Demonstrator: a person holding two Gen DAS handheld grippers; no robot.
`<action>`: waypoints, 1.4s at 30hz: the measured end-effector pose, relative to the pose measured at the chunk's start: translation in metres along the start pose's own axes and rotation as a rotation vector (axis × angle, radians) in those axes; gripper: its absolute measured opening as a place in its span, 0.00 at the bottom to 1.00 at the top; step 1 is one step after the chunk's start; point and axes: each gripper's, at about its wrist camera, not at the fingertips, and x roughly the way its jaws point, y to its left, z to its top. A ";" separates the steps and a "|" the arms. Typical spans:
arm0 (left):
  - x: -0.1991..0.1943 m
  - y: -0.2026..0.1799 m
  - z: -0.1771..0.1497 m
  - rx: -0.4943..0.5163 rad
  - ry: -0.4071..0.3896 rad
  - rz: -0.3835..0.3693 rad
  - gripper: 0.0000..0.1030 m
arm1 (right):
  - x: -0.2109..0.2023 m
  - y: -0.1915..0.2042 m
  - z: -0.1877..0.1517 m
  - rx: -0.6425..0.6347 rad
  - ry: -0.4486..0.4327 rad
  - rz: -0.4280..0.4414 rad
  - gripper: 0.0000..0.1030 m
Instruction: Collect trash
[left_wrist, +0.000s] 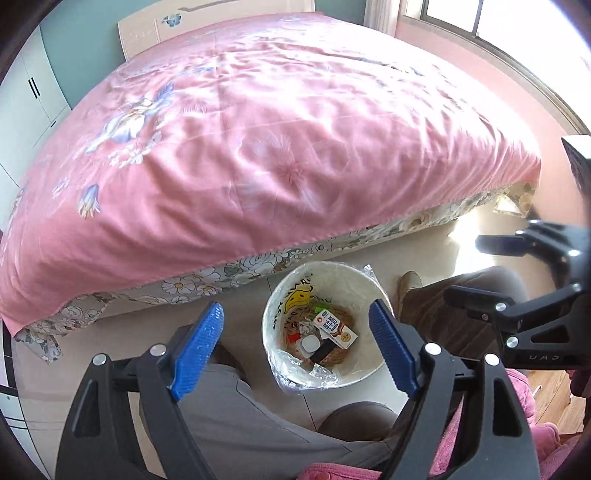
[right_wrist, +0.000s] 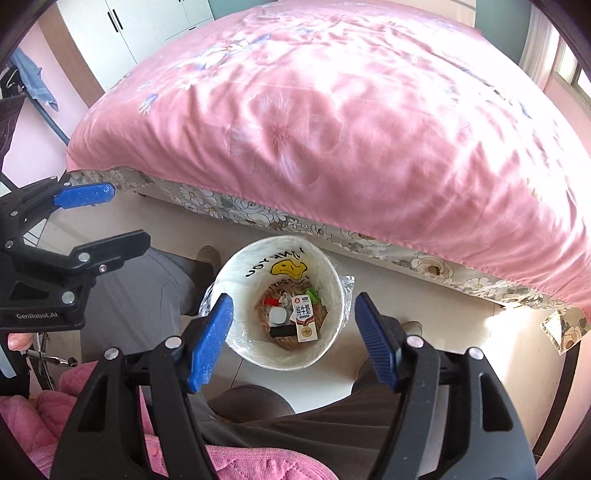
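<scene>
A white trash bin (left_wrist: 275, 306) with a clear liner and a yellow smiley stands on the floor by the bed; it also shows in the right wrist view (right_wrist: 325, 266). Inside lie a milk carton (left_wrist: 334, 328) (right_wrist: 304, 319), a white lid (left_wrist: 309, 345) (right_wrist: 277, 316), a black piece (left_wrist: 322, 355) and other scraps. My left gripper (left_wrist: 295, 328) is open and empty above the bin. My right gripper (right_wrist: 293, 321) is open and empty above the bin; it also shows at the right of the left wrist view (left_wrist: 472, 273).
A bed with a pink floral cover (left_wrist: 258, 129) (right_wrist: 351, 110) fills the space behind the bin. The person's legs (left_wrist: 240, 417) (right_wrist: 295, 421) and feet (left_wrist: 408, 282) flank the bin. White wardrobes (right_wrist: 129, 33) stand at the far wall. A window (left_wrist: 498, 22) is at the right.
</scene>
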 end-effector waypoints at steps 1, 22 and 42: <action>-0.008 -0.003 0.000 0.003 -0.019 0.005 0.82 | -0.010 0.001 0.000 0.003 -0.020 -0.007 0.69; -0.110 -0.022 -0.026 0.007 -0.229 0.105 0.92 | -0.138 0.046 -0.036 0.050 -0.394 -0.291 0.78; -0.124 -0.025 -0.035 -0.014 -0.259 0.158 0.92 | -0.148 0.055 -0.046 0.074 -0.431 -0.359 0.78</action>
